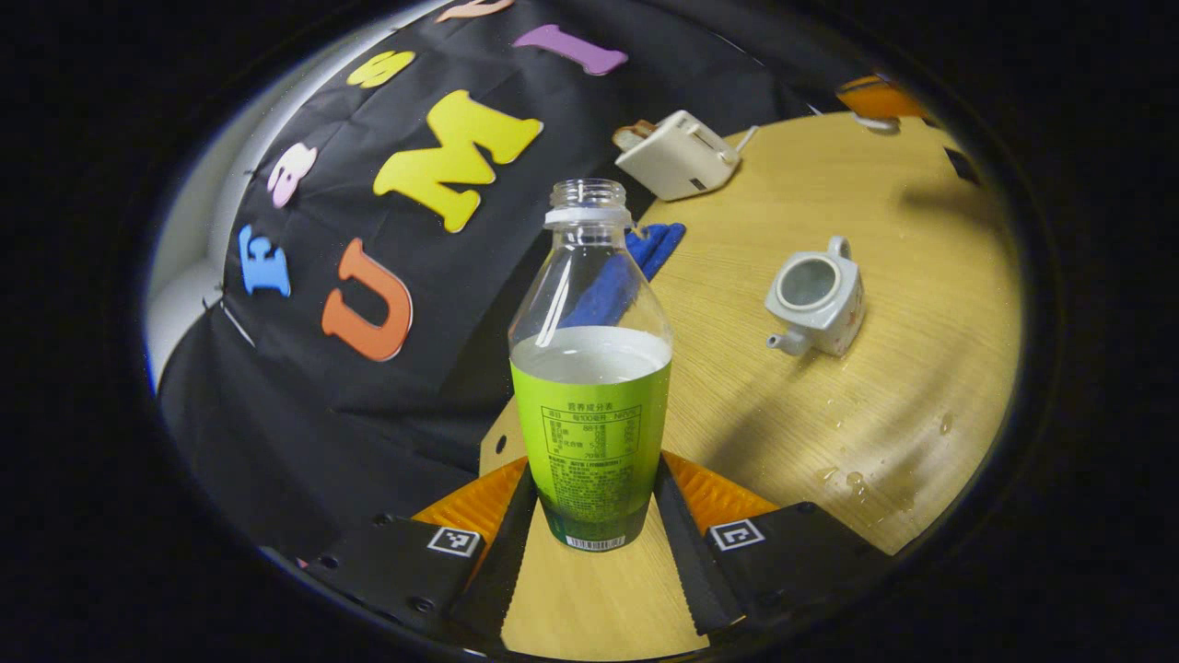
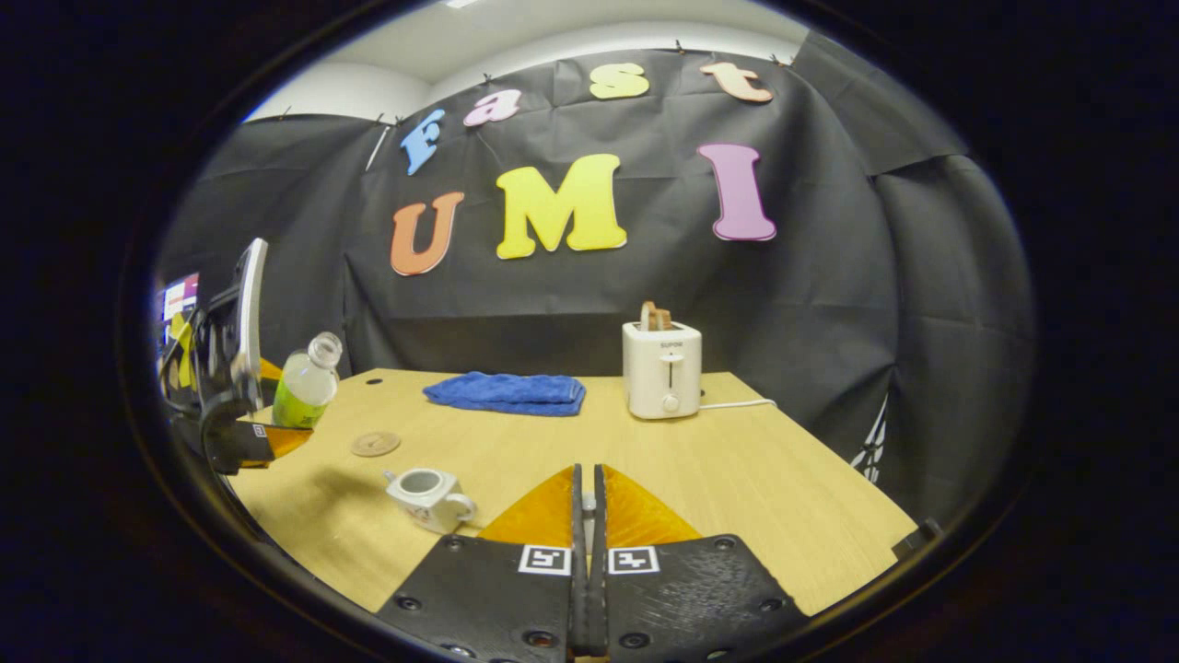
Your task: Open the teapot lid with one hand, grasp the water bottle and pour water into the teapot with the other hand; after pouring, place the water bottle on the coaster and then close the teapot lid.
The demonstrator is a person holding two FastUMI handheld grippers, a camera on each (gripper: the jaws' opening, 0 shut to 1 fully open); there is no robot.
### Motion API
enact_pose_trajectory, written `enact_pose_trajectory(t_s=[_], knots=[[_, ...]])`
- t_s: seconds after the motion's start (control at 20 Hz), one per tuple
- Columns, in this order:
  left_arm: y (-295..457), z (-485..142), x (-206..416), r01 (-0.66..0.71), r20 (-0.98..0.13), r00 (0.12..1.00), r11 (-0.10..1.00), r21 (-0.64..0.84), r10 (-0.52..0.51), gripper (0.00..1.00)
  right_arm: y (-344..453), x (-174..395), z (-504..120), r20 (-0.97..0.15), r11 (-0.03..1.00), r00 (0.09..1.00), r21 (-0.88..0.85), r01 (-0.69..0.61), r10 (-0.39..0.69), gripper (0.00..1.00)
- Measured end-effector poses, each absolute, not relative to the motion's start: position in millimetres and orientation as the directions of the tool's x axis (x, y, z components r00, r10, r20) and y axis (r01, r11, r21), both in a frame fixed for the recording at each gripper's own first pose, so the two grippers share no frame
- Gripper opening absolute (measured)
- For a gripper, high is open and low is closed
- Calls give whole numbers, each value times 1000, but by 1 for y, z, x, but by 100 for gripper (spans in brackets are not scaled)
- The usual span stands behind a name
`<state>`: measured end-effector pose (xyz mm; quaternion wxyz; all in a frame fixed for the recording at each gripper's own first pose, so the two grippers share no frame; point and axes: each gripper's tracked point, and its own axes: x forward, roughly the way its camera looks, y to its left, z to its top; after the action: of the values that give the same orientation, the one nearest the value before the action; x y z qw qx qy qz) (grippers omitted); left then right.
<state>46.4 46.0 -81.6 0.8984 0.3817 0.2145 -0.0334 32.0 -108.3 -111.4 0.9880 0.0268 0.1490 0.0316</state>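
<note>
A clear water bottle [image 1: 589,368] with a green label and no cap, about half full, is clamped at its lower part by my left gripper [image 1: 594,470]. In the right gripper view the bottle [image 2: 304,387] hangs slightly tilted above the table's left side, held by that gripper [image 2: 244,442]. The white teapot [image 1: 815,299] stands on the table with its top open and no lid on it. Behind the teapot [image 2: 428,493] a round coaster [image 2: 375,444] lies flat. My right gripper [image 2: 587,471] is closed, with a small pale piece, apparently the lid's knob, pinched between its tips.
A white toaster [image 2: 661,368] stands at the back of the wooden table [image 2: 737,460], with a folded blue cloth [image 2: 507,391] to its left. Water drops [image 1: 857,479] lie on the wood near the teapot. A monitor sits beyond the table's left edge.
</note>
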Motion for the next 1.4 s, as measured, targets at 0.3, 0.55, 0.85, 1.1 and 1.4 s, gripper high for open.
enact_pose_trajectory(t_s=[0.3, 0.55, 0.85, 1.1, 1.4], knots=[[56, -74, 46, 100, -335, 942, 937, 335, 19, 75, -89, 35, -102, -286, 997, 955, 51, -66, 78, 0], [71, -51, 83, 13, -212, 977, 996, 88, 6, 75, -78, 37, -103, -296, 996, 951, 38, -79, 87, 0], [81, -54, 140, -5, -180, 984, 999, -44, -3, 76, -75, 43, -107, -308, 997, 948, 29, -76, 81, 0], [80, -86, 169, -6, -238, 971, 998, -68, -10, 76, -80, 49, -113, -327, 998, 943, 26, -63, 68, 0], [80, -115, 181, -13, -308, 951, 999, -32, 2, 76, -85, 57, -122, -348, 998, 936, 31, -52, 60, 0]])
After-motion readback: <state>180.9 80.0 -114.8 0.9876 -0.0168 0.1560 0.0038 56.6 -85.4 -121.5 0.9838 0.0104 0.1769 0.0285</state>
